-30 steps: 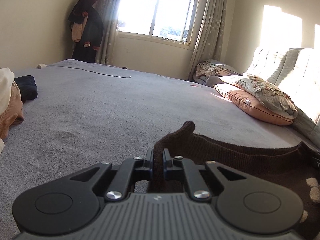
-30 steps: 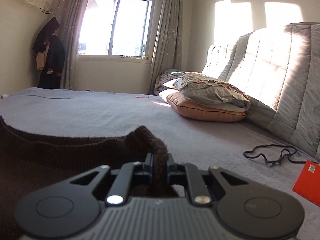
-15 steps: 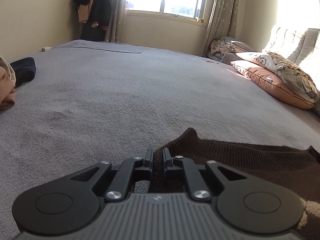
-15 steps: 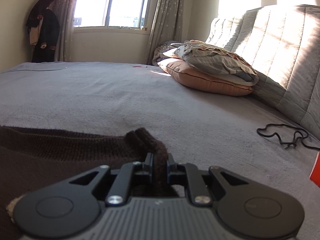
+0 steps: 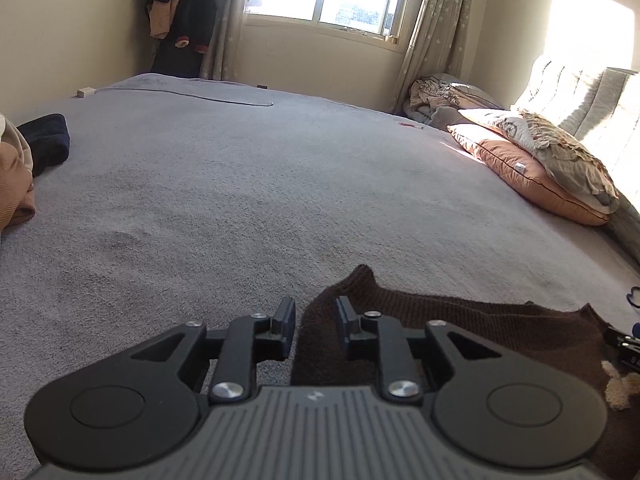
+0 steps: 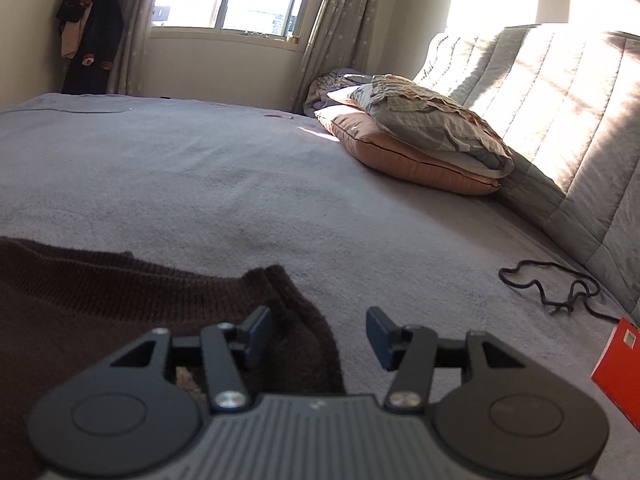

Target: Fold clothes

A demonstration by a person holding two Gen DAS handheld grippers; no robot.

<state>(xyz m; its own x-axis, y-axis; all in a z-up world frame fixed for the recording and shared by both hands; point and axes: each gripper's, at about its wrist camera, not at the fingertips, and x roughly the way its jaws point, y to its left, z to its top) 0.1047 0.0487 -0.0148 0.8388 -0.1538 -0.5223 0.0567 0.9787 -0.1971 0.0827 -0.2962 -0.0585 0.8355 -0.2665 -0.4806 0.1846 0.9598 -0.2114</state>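
Observation:
A dark brown knitted sweater lies flat on the grey bed cover. In the left wrist view its left corner rests between the fingers of my left gripper, whose jaws are opening and stand a little apart, off the cloth. In the right wrist view the same brown sweater spreads to the left, and its right corner lies between the fingers of my right gripper. That gripper's jaws are opening wide and no pad presses the knit. A cream patch shows on the sweater at the far right.
Stacked pillows and a quilted headboard stand on the right. A black cord and a red box lie near the right gripper. Folded dark and tan clothes sit at the left edge. A thin cable crosses the bed's far end.
Both grippers, earlier pinched shut on the sweater's two corners, have let go and spread their jaws. The sweater edge that was held up has sunk flat onto the bed.

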